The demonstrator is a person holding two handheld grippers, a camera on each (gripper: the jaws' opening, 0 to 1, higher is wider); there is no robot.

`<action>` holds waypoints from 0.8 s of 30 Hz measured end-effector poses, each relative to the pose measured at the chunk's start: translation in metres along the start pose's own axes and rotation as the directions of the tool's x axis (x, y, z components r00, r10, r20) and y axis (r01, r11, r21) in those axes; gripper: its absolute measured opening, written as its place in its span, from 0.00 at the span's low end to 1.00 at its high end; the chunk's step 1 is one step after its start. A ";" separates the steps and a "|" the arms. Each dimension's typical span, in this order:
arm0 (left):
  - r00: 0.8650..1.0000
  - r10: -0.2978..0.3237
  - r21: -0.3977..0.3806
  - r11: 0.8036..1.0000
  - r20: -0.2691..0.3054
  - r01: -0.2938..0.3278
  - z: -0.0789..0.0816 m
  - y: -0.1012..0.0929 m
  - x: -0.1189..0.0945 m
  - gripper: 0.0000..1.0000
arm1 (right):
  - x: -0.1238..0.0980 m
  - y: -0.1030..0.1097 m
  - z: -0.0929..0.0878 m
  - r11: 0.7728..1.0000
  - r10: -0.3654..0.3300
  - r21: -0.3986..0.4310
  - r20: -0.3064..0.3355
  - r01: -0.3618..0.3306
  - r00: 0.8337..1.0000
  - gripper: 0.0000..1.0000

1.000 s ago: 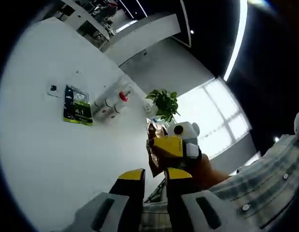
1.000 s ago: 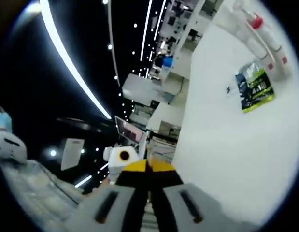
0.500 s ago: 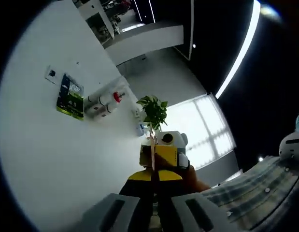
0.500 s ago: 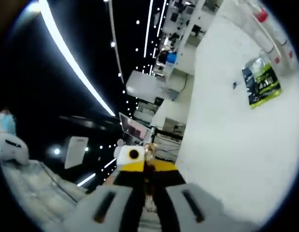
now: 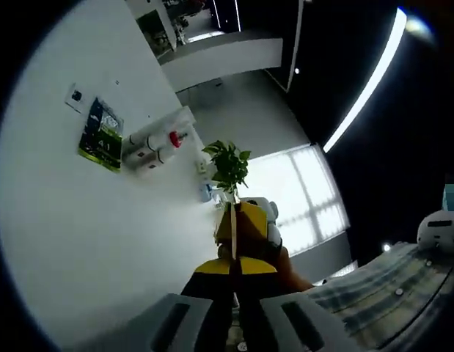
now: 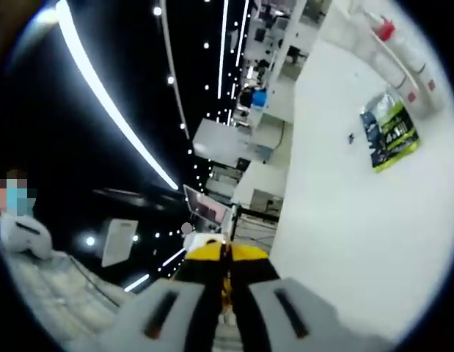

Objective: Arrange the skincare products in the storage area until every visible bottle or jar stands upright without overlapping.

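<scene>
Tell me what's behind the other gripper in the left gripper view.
Behind the right gripper stands a leafy green plant against a bright window. The plant's pot is covered by the gripper, so its base cannot be seen.

Print on the green-and-black poster is too small to read, the white canisters beside it are unidentifiable, and the other gripper stands partly hidden behind the left gripper's closed jaws.

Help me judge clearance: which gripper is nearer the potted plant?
Right, likely. The right gripper sits between the left gripper and the plant, which is beyond both.
</scene>
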State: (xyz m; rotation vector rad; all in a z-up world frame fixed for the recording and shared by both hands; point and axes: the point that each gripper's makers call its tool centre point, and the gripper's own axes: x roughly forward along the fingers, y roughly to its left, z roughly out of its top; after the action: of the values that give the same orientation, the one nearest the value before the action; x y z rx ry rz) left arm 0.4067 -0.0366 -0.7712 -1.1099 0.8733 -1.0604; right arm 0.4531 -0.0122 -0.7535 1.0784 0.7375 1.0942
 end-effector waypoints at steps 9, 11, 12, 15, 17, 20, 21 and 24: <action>0.999 0.029 0.071 0.997 -0.037 -0.026 -0.003 0.002 0.006 0.03 | -0.003 0.004 -0.005 1.000 0.023 -0.008 -0.038 -0.023 0.999 0.00; 0.999 0.024 0.062 0.998 -0.036 -0.022 -0.002 0.002 0.006 0.02 | -0.002 0.004 -0.009 1.000 0.022 -0.011 -0.051 -0.022 0.998 0.00; 0.999 0.009 0.059 0.998 -0.046 -0.006 -0.003 0.001 0.005 0.01 | -0.002 0.003 -0.008 1.000 0.019 -0.010 -0.048 -0.019 0.999 0.00; 0.999 0.007 0.056 0.998 -0.036 -0.005 -0.003 0.001 0.005 0.00 | -0.001 -0.001 -0.006 1.000 0.000 -0.015 -0.032 0.000 0.999 0.03; 0.999 0.006 0.041 0.999 -0.034 -0.004 -0.003 0.001 0.005 0.00 | -0.003 -0.003 0.001 0.999 -0.014 -0.030 0.009 0.015 1.000 0.05; 0.999 0.012 0.033 0.999 -0.034 -0.011 -0.003 0.003 0.003 0.00 | -0.009 -0.003 0.013 1.000 -0.004 -0.012 0.066 0.005 0.998 0.01; 0.999 0.010 0.030 0.999 -0.030 -0.009 -0.003 0.002 0.004 0.00 | -0.009 -0.002 0.011 1.000 0.003 -0.020 0.049 -0.002 0.999 0.00; 0.999 0.015 0.037 0.999 -0.038 -0.014 -0.005 0.002 0.005 0.01 | -0.009 -0.001 0.010 0.999 0.007 -0.042 0.044 -0.005 0.999 0.00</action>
State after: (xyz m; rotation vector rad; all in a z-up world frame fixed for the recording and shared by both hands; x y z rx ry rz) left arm 0.4044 -0.0428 -0.7744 -1.0544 0.8877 -1.0841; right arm 0.4594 -0.0239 -0.7513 1.0665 0.6738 1.0830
